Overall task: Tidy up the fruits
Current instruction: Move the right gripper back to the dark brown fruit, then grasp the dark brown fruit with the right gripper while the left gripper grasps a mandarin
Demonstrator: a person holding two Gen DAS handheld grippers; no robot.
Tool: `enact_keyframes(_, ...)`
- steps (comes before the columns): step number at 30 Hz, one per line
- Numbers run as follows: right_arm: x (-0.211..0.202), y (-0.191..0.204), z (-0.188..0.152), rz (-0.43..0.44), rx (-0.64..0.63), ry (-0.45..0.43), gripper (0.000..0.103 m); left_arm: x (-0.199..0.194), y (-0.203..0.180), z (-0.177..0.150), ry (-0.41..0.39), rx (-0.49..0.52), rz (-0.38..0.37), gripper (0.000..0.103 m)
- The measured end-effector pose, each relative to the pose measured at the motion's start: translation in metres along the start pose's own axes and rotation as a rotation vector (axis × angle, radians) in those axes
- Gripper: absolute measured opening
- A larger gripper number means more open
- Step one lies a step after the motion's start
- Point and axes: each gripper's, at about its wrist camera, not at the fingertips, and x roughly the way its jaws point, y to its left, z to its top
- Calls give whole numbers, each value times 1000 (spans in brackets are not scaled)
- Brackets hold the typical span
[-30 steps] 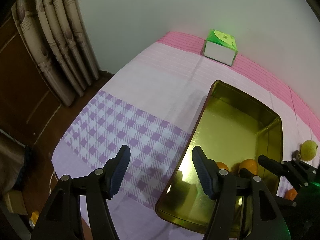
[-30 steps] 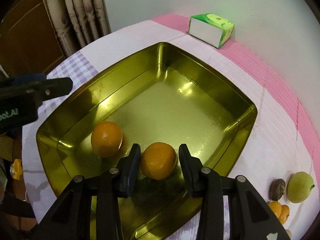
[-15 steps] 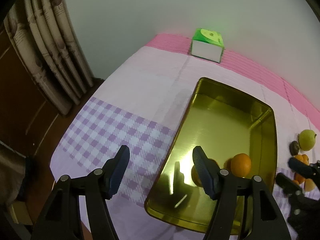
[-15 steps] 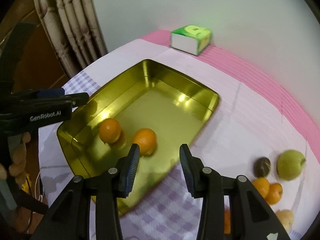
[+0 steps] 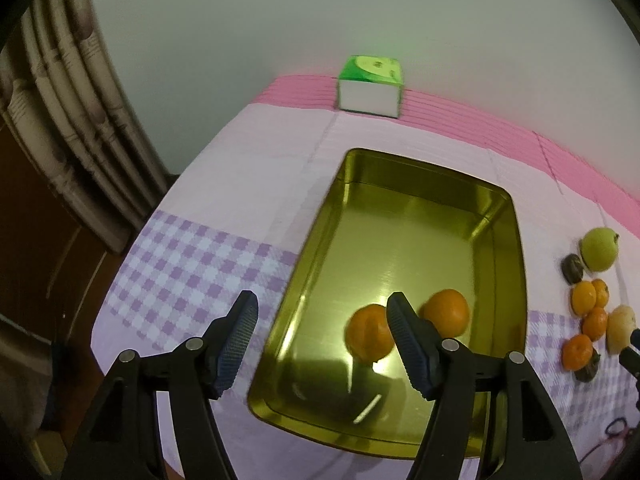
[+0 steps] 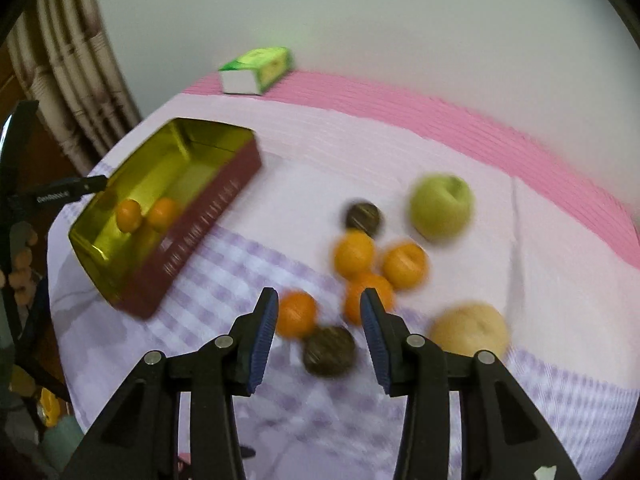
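Two oranges [image 5: 446, 312] sit side by side inside the gold tin [image 5: 400, 216] on the cloth-covered table [image 5: 224, 208]. To the right of the tin, well apart from it, lie loose fruits: four oranges [image 6: 354, 250], a green apple [image 6: 440, 205], a pale pear [image 6: 470, 330] and two dark round fruits [image 6: 329, 350]. The right gripper [image 6: 318, 316] hovers over this cluster, jaws spread and empty. The left gripper [image 5: 320, 320] hangs above the tin's near left edge, also spread wide. Beyond the tin stands a green box [image 5: 370, 90] by the wall.

Two oranges [image 5: 446, 312] in gold tin [image 5: 496, 200]
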Motion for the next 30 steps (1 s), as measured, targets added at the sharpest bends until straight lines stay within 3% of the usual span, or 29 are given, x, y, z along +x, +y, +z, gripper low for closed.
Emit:
enact_keyframes(9, 9, -36, -41, -2, 91, 72, 40, -6, -28, -7, -10, 90, -51, 68)
enact_keyframes(18, 32, -10, -32, 67, 33, 86, 40, -18, -57, -17, -10, 153, -92, 68)
enact_keyframes(30, 56, 1, -23, 73, 4, 108, 42, -19, -93, -27, 29, 209, -140, 68)
